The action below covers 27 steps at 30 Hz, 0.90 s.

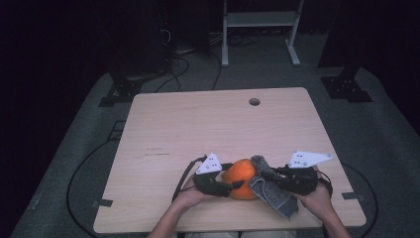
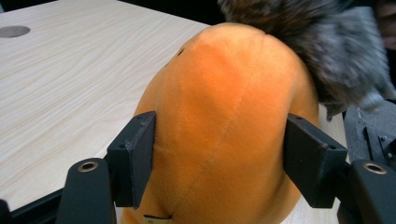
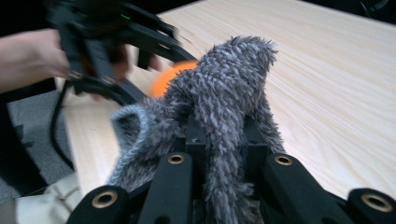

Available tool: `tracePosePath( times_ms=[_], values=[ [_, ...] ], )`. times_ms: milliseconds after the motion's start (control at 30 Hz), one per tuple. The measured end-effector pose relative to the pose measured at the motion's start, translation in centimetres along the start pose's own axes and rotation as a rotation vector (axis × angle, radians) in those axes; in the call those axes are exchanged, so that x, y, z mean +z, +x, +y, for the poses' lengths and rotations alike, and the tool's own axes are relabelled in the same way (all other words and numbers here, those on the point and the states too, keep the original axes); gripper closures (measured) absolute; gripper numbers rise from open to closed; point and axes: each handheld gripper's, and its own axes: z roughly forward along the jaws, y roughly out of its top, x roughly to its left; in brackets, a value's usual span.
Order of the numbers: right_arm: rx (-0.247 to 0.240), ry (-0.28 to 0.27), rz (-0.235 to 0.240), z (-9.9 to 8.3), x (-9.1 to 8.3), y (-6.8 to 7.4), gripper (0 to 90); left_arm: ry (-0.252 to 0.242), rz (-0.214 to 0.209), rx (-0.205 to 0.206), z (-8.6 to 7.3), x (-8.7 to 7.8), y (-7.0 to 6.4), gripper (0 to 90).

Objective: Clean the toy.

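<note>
The orange plush (image 1: 241, 174) sits near the front edge of the table (image 1: 198, 124), about centre, between the two grippers. In the left gripper view its rounded, seamed body (image 2: 224, 121) fills the gap between the jaws — each black pad presses flat against a side, so the left gripper (image 2: 219, 154) is clamped on it, jaws set fairly wide to take the plush's width. From the high view the left gripper (image 1: 230, 184) comes in from the plush's left, w/ the person's left hand (image 1: 190, 196) behind it.

A grey cloth (image 1: 270, 191) lies against the plush's right side and top, draping down toward the table's front edge. It's shaggy, long-fibred. In the right gripper view a fold of the cloth (image 3: 224, 102) stands up out of the right gripper (image 3: 224, 154), jaws narrow and pinched on it; the rest hangs off to one side. Beyond the fold, a bit of orange plush (image 3: 166, 79) shows, w/ the left gripper blurred behind it.

The right gripper (image 1: 270, 174) is just beside the plush, the right hand (image 1: 317, 198) behind it.

Past the table — dark floor, cables, a white stand (image 1: 260, 29).
</note>
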Motion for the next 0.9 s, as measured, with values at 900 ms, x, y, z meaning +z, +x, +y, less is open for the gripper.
tracePosePath(
  times_ms=[900],
  values=[
    [0.100,-0.099,-0.062,1.0,0.8,-0.6,77.6,0.013,0.299,0.137,1.9,-0.7,-1.8,40.2]
  ],
)
